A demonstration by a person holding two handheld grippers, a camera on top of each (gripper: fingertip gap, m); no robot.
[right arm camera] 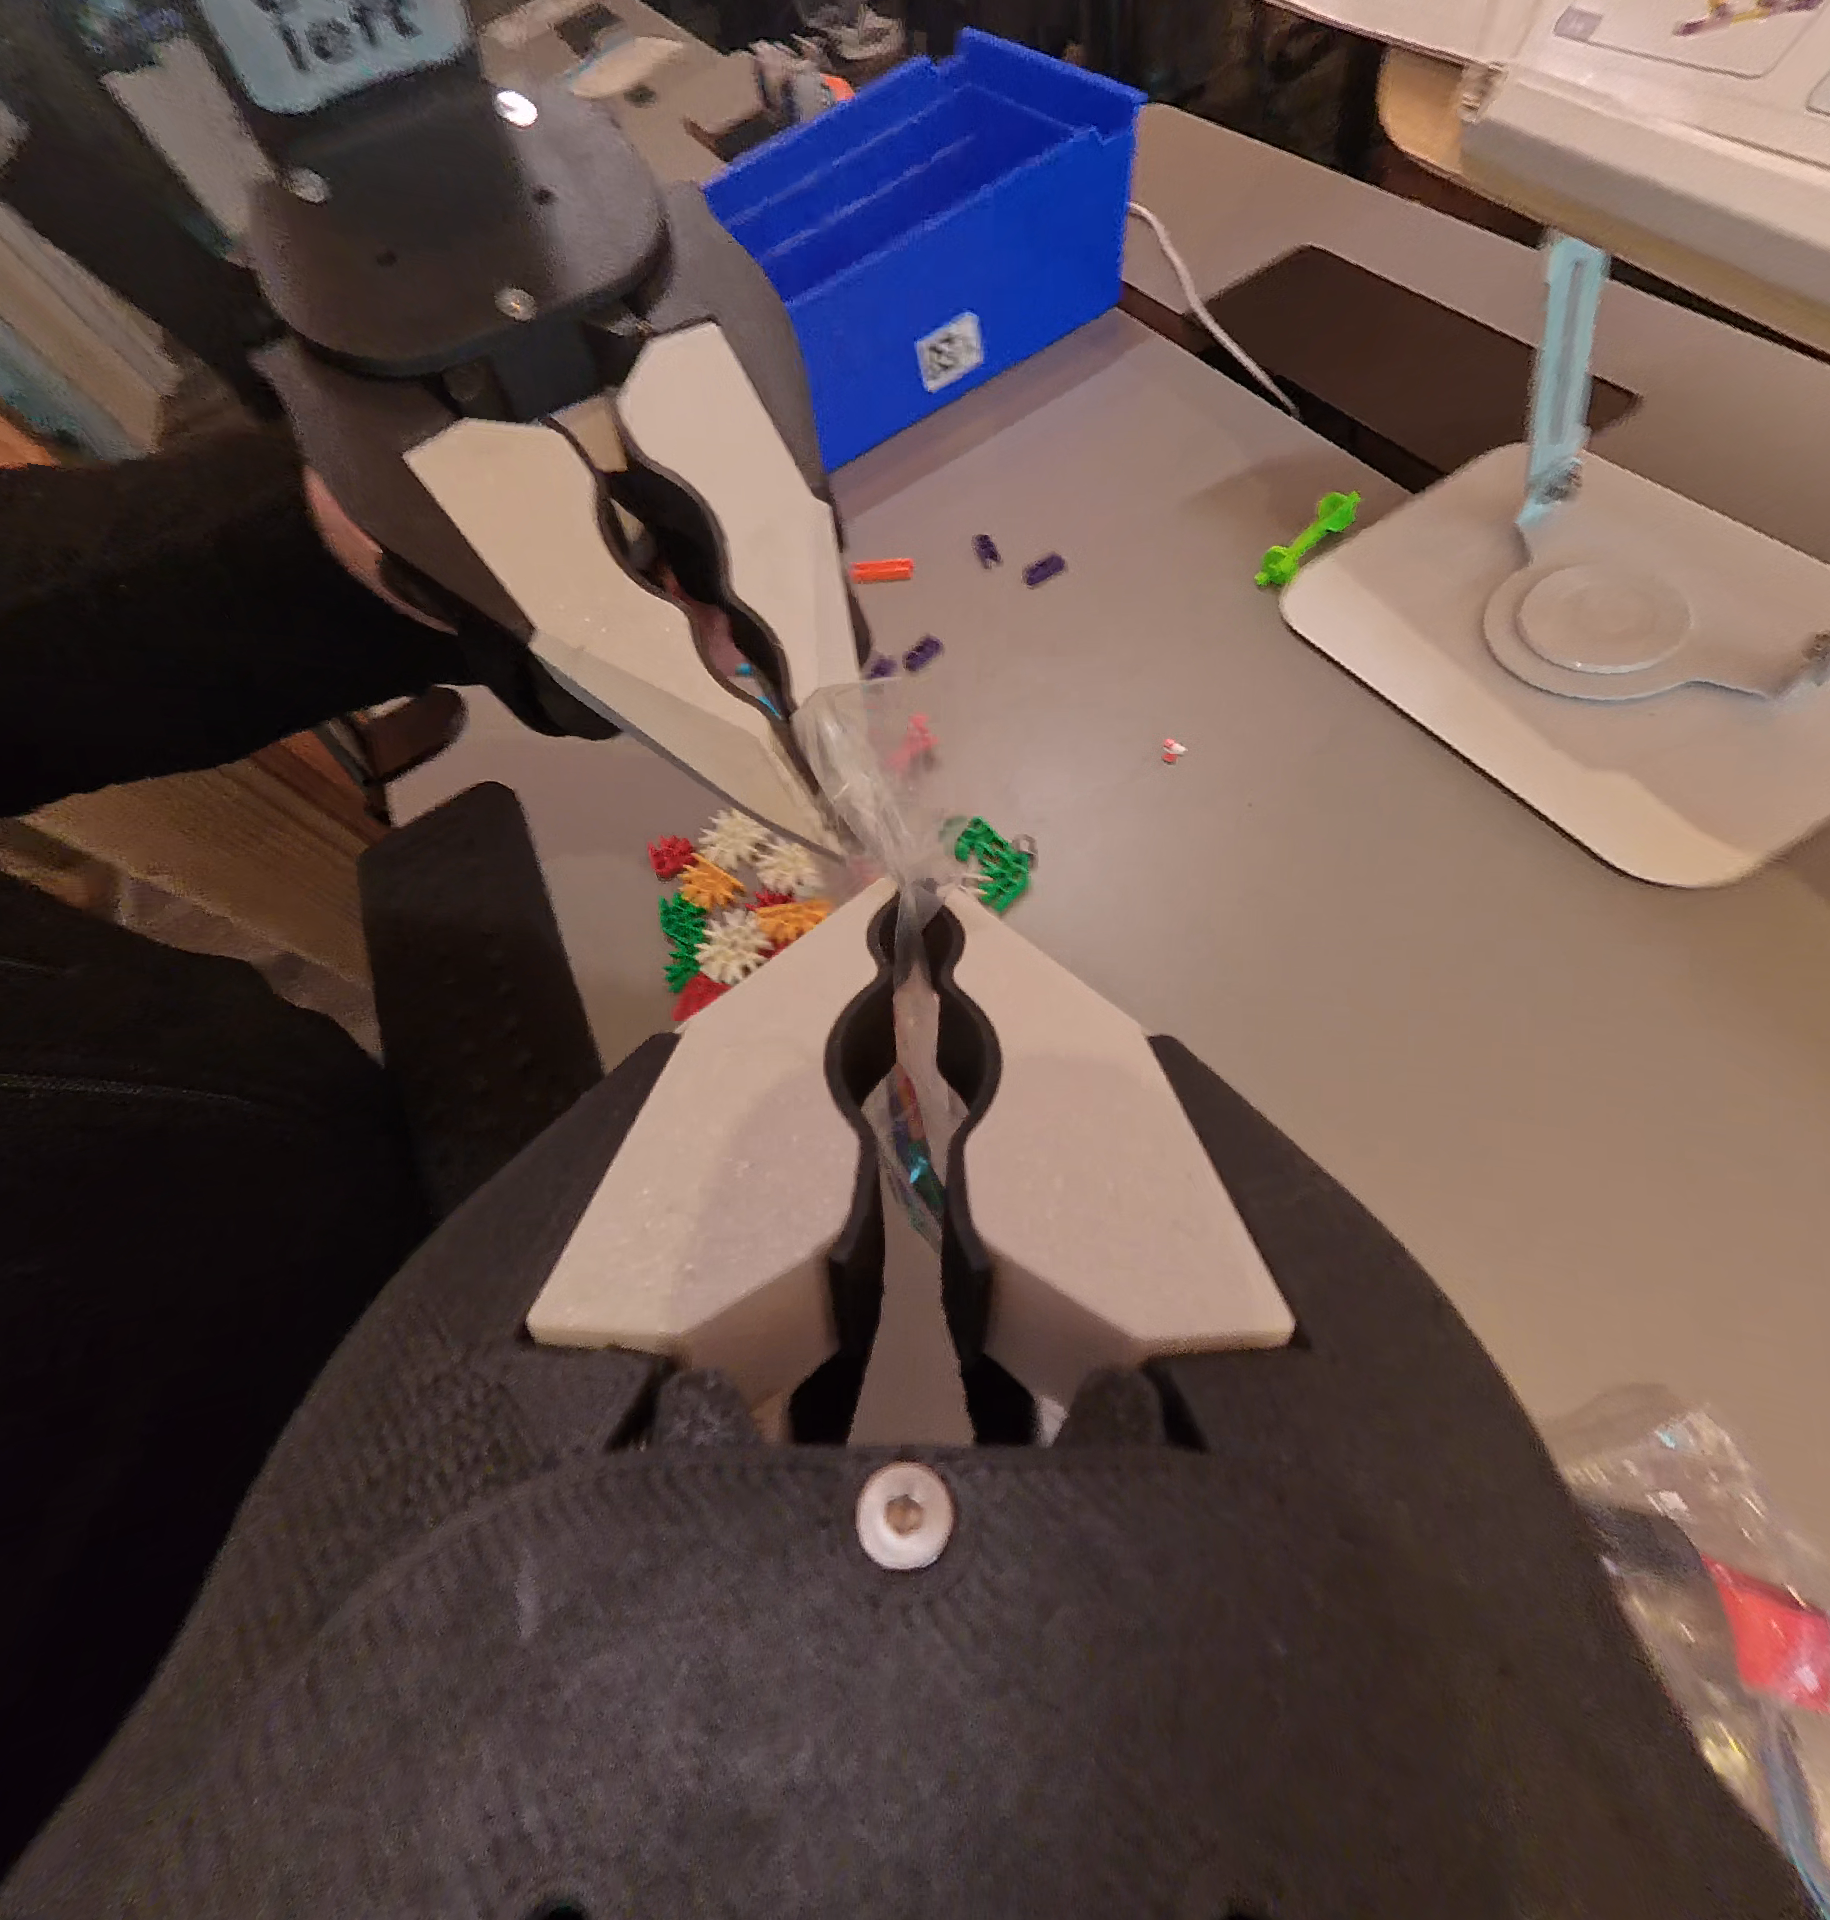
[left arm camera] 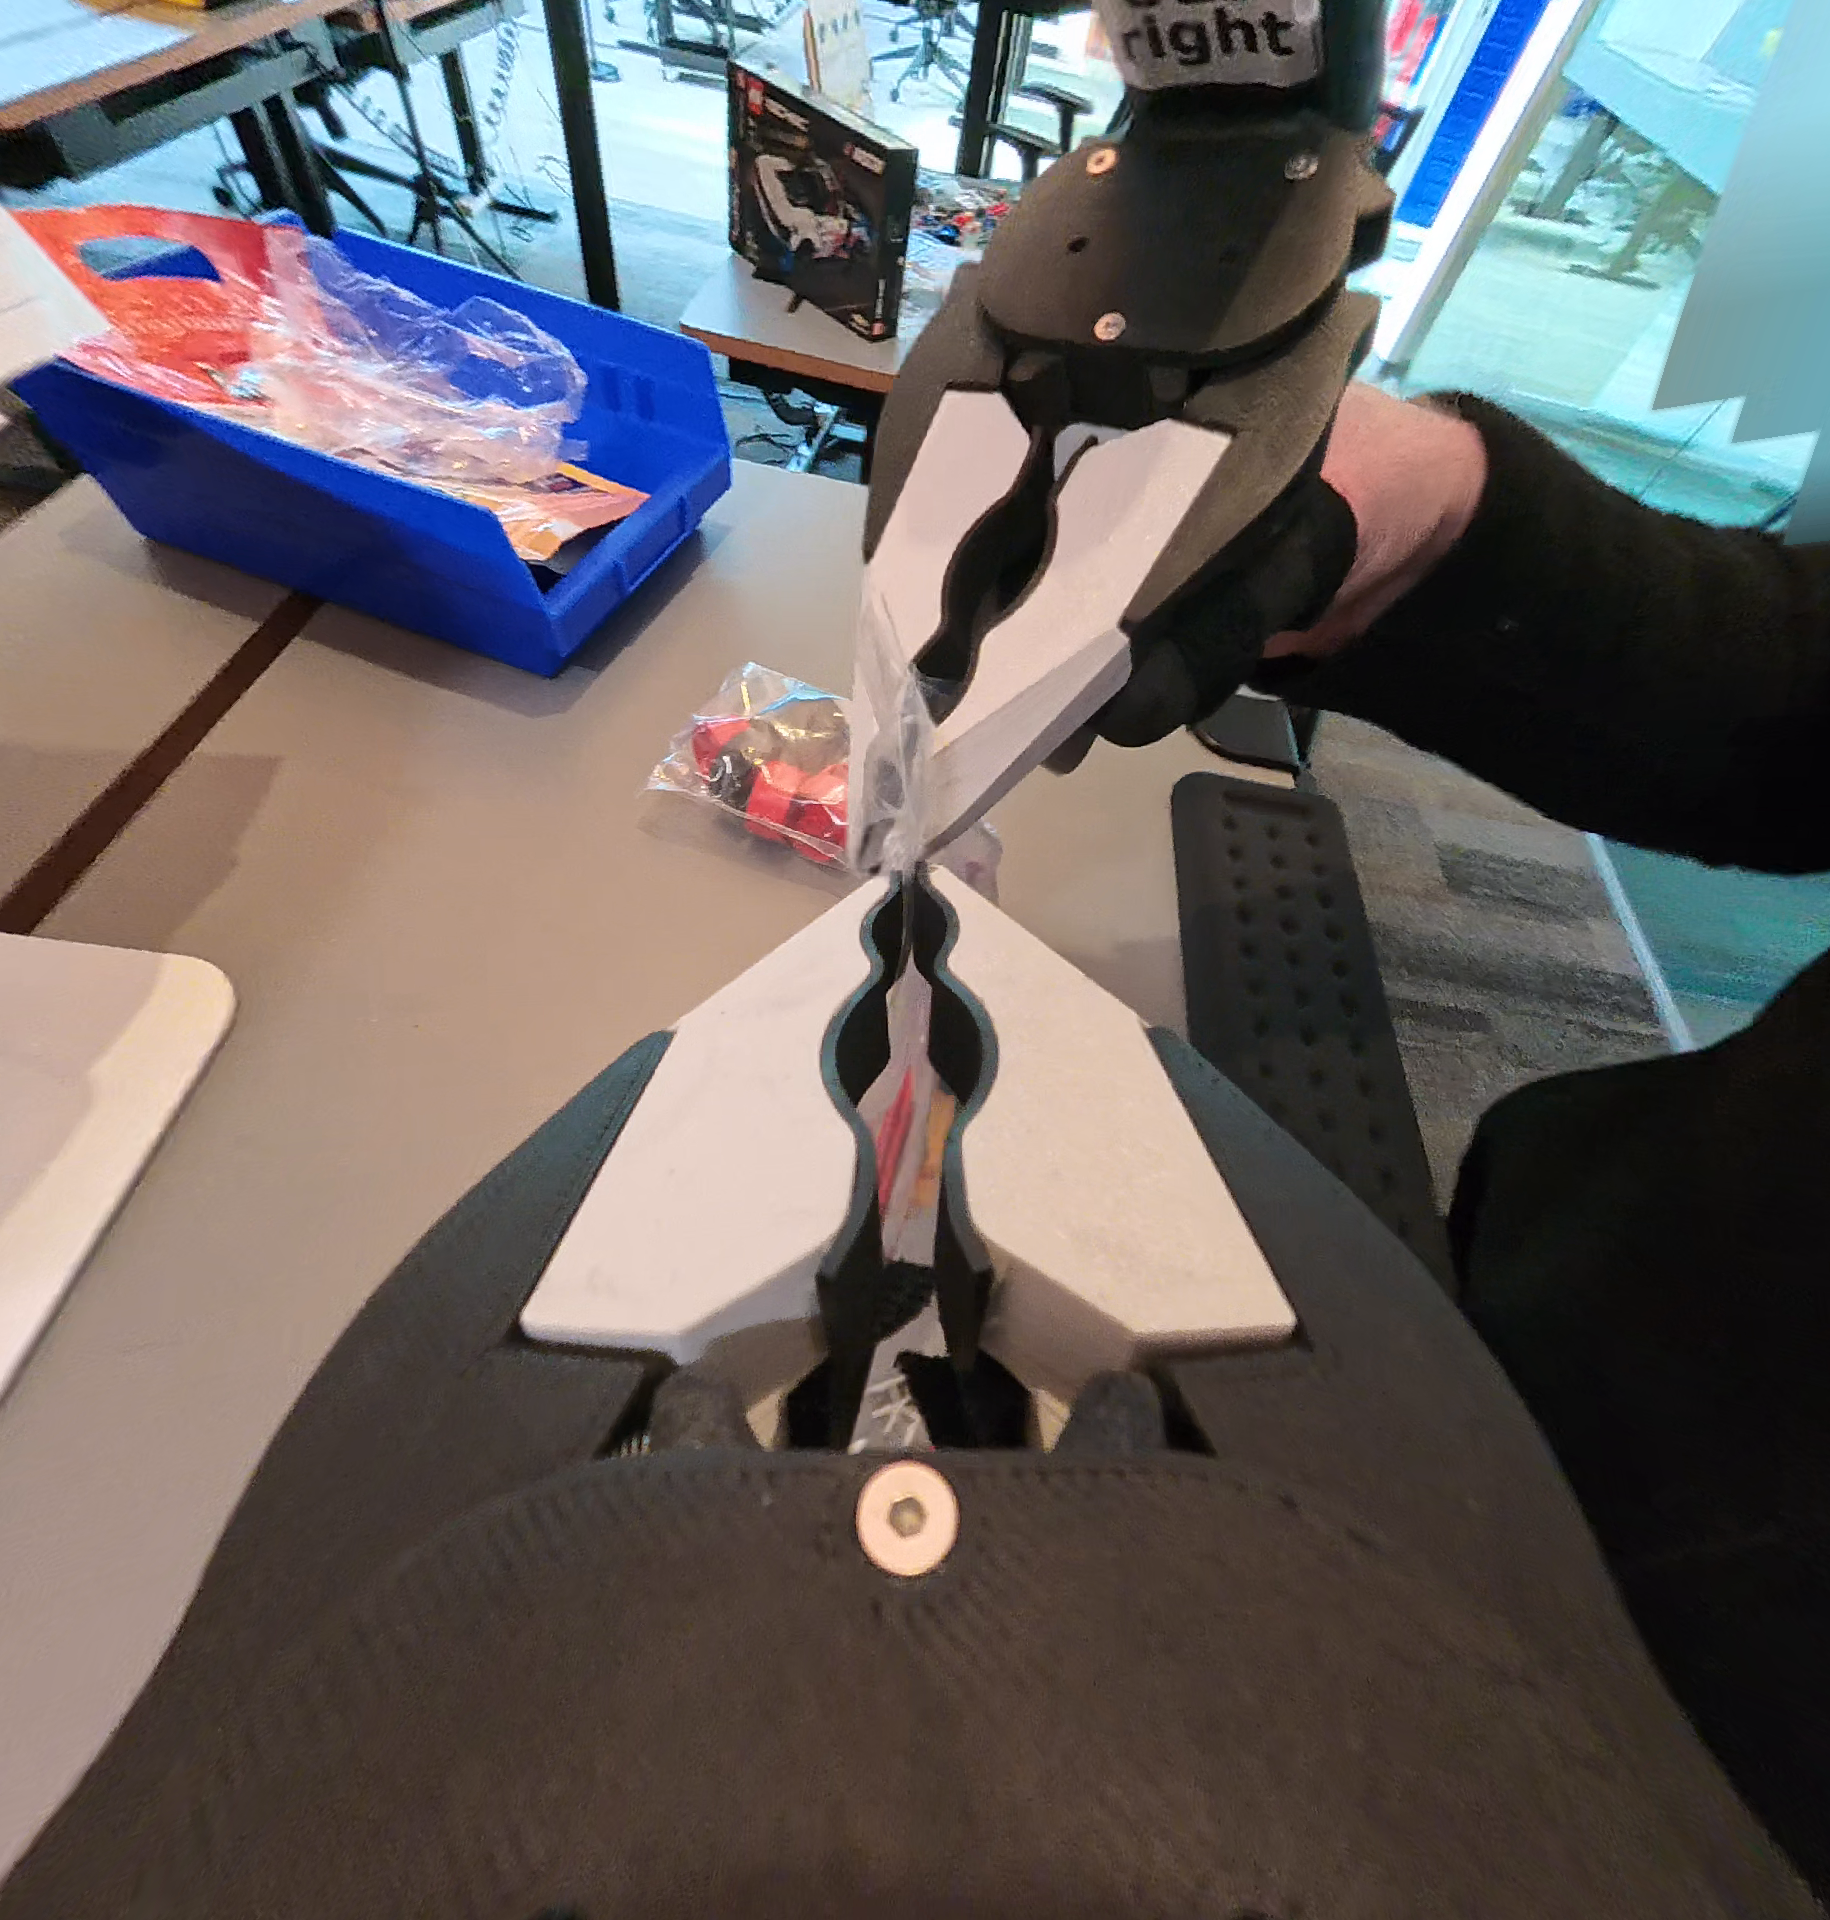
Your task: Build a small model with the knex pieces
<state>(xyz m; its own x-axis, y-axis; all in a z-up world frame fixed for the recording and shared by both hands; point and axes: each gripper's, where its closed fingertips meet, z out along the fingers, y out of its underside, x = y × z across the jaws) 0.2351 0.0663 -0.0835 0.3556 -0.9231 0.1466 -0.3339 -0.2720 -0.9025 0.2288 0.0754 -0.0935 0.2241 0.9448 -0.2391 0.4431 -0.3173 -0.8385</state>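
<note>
A small clear plastic bag [left arm camera: 888, 774] is stretched between my two grippers above the grey table [left arm camera: 391, 935]. My left gripper [left arm camera: 911, 883] is shut on one edge of it, and coloured pieces inside show between its fingers. My right gripper [right arm camera: 916, 902] is shut on the opposite edge of the bag [right arm camera: 857, 753]. The two sets of tips almost meet. The right gripper shows in the left wrist view [left arm camera: 906, 831], the left one in the right wrist view [right arm camera: 817, 800]. Several loose coloured connector pieces [right arm camera: 734, 909] lie on the table under the bag.
A blue bin [left arm camera: 371, 520] holding crumpled bags stands at the back; it also shows in the right wrist view [right arm camera: 952, 239]. A second bag of red and black pieces [left arm camera: 776, 769] lies on the table. A white stand base [right arm camera: 1576, 665], purple pieces [right arm camera: 1041, 569] and a black chair armrest [left arm camera: 1295, 997] are nearby. Both grippers' tips are close together, under 4 cm apart.
</note>
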